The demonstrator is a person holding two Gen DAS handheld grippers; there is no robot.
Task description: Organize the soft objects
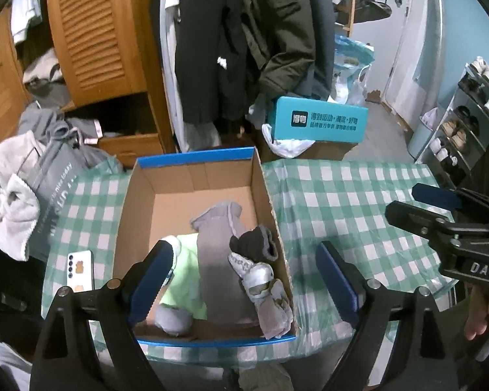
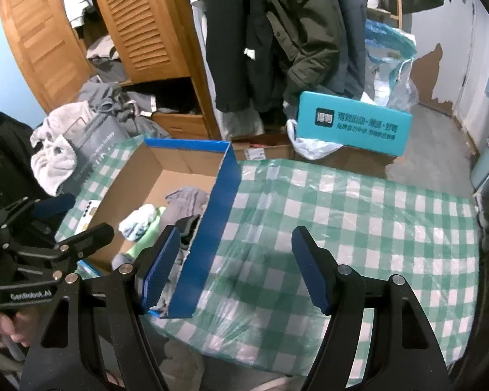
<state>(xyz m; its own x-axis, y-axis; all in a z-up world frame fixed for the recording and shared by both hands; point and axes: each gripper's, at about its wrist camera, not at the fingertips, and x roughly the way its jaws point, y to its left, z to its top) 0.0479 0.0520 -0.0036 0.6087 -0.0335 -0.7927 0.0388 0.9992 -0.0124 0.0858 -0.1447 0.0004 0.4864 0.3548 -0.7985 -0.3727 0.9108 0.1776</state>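
Observation:
A blue-edged cardboard box stands on the green checked table. Inside lie a long grey sock, a light green cloth, a black sock, a silvery grey sock and a grey balled sock. My left gripper is open and empty, held above the box's near end. My right gripper is open and empty, above the table just right of the box's blue wall. The right gripper also shows at the right of the left wrist view.
A white phone lies on the table left of the box. A grey bag with a pale towel sits at the far left. A teal box, hanging coats and a wooden wardrobe stand behind the checked tablecloth.

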